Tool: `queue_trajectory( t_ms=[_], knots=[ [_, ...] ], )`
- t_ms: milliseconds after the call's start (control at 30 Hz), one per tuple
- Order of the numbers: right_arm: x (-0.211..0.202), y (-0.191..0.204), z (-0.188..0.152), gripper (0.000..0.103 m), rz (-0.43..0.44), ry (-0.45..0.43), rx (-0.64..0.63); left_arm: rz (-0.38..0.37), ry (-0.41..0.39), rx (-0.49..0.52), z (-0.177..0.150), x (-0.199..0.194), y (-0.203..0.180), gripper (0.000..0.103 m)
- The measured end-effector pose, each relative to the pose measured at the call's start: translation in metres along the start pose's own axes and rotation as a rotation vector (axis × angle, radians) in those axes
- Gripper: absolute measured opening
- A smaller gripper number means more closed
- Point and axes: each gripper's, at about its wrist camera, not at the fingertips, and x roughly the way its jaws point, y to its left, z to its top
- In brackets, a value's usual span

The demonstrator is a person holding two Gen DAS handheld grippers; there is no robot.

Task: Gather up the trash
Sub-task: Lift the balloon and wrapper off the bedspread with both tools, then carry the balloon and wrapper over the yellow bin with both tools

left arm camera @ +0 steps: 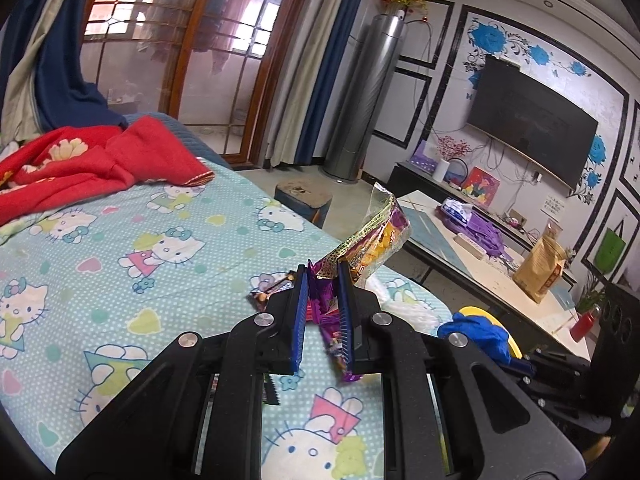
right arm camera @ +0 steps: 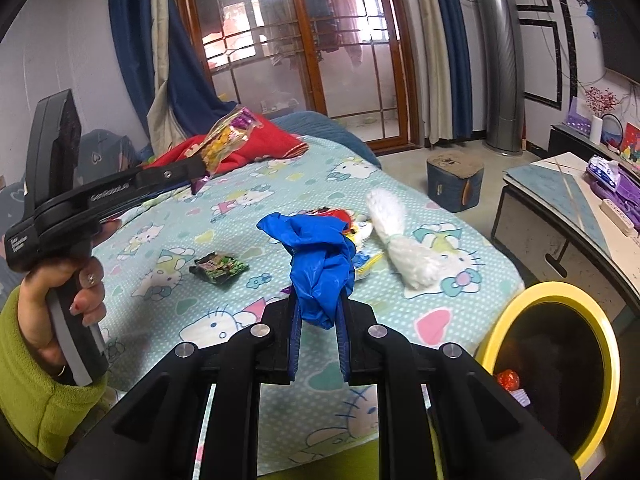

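Observation:
My left gripper (left arm camera: 324, 276) is shut on a crinkled purple and yellow snack wrapper (left arm camera: 372, 240), held above the bed. That same gripper (right arm camera: 200, 168) and wrapper (right arm camera: 230, 136) appear at the left of the right wrist view, in a person's hand (right arm camera: 60, 300). My right gripper (right arm camera: 318, 300) is shut on a crumpled blue glove (right arm camera: 320, 256). On the cartoon-cat bedsheet (right arm camera: 224, 320) lie a green wrapper (right arm camera: 219, 267), red and yellow wrappers (right arm camera: 340, 214) partly hidden by the glove, and a white fluffy bundle (right arm camera: 396, 236). A small dark wrapper (left arm camera: 272, 288) lies just past the left fingers.
A yellow-rimmed bin (right arm camera: 600, 320) stands beside the bed at the lower right, with some red trash (right arm camera: 508, 379) inside. A low table (right arm camera: 560, 200) and a round stool (right arm camera: 454, 182) stand on the floor beyond. A red blanket (left arm camera: 92, 164) lies at the bed's far end.

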Motion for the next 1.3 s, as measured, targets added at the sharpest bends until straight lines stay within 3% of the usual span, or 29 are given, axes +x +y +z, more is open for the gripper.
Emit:
queue_trajectory(
  t_ms=[1300],
  knots=[
    [-0.052,-0.092,-0.005,0.015,-0.215,-0.073,0.181,-0.178,0.091,0.156,-0.027,0.024,-0.087,0.009]
  ],
)
